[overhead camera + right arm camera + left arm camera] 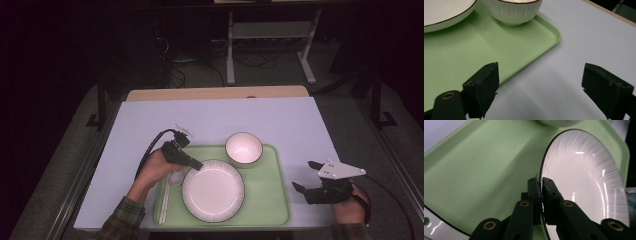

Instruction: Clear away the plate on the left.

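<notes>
The left gripper has its jaws pinched on the rim of the white plate, which lies on the green tray near the bowl. The right gripper rests on the table beside the tray, with its jaws wide and nothing between them.

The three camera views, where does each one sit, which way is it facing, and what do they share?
High view: above the table's near side, looking forward and down; forearms, both hands, left gripper, right gripper.
Left gripper view: along jaws shut on the plate rim.
Right gripper view: across the tray corner, jaws apart.
Shared: tray, plate, bowl.
</notes>
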Demonstrator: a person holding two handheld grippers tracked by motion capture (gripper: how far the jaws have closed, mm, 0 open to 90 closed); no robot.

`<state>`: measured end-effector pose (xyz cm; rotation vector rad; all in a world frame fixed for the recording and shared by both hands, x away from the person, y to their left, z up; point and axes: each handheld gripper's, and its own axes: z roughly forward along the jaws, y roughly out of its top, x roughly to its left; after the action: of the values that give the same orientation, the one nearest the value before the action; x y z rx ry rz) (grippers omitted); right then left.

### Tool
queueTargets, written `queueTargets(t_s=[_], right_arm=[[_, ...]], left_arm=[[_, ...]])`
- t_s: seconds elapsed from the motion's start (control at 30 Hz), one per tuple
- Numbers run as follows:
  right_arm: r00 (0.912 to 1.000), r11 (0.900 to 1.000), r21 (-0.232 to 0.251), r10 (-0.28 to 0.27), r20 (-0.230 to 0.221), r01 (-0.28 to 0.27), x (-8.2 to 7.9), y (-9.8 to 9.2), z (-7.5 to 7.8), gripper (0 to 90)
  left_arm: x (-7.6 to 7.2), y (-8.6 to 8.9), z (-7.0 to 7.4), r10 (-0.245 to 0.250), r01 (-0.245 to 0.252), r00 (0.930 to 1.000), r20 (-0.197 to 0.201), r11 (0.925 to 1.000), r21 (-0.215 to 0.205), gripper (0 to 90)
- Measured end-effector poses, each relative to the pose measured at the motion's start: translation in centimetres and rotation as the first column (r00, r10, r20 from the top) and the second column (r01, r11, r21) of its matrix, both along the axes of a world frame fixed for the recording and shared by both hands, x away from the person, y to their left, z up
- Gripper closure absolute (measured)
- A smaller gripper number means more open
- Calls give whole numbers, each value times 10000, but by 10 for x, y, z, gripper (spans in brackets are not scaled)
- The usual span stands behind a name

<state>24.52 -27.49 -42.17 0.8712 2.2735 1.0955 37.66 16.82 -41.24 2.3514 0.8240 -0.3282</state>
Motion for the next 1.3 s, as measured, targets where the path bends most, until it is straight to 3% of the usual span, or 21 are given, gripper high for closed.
queueTargets(t_s=[0.23, 0.33, 0.5, 0.63, 0.83, 1.1, 1.17, 1.3], right_arm=[[10000, 10000, -34, 38, -10, -38, 0, 1, 0, 135], [10000, 10000, -35, 42, -33, -42, 0, 1, -1, 135], [10000, 10000, -51, 60, -42, -60, 0, 1, -1, 135], [10000, 10000, -49, 68, 0, -68, 0, 1, -1, 135], [10000, 10000, -18, 26, 5, -26, -1, 0, 0, 135], [10000, 10000, 5, -1, 11, 1, -1, 0, 0, 135], [10000, 10000, 1, 1, 8, -1, -1, 0, 0, 135], [10000, 10000, 3, 8, -4, -8, -1, 0, 0, 134]], left_arm=[[1, -2, -6, -15, 15, 10000, 24, 10000, 96, 845], [1, -3, -9, -84, 81, 9999, 80, 9994, 349, 836], [0, -2, -9, -159, 156, 9996, 237, 9998, 145, 819], [-1, 4, -4, -55, 50, 9975, 702, 10000, 67, 690], [-5, 17, 7, 155, -103, 9914, 1298, 9991, -411, 484], [-19, 39, 21, 529, -394, 9676, 2469, 9975, -594, 272], [-22, 44, 23, 631, -488, 9587, 2772, 9971, -581, 246], [-30, 56, 25, 922, -745, 9347, 3433, 9951, -645, 214]])
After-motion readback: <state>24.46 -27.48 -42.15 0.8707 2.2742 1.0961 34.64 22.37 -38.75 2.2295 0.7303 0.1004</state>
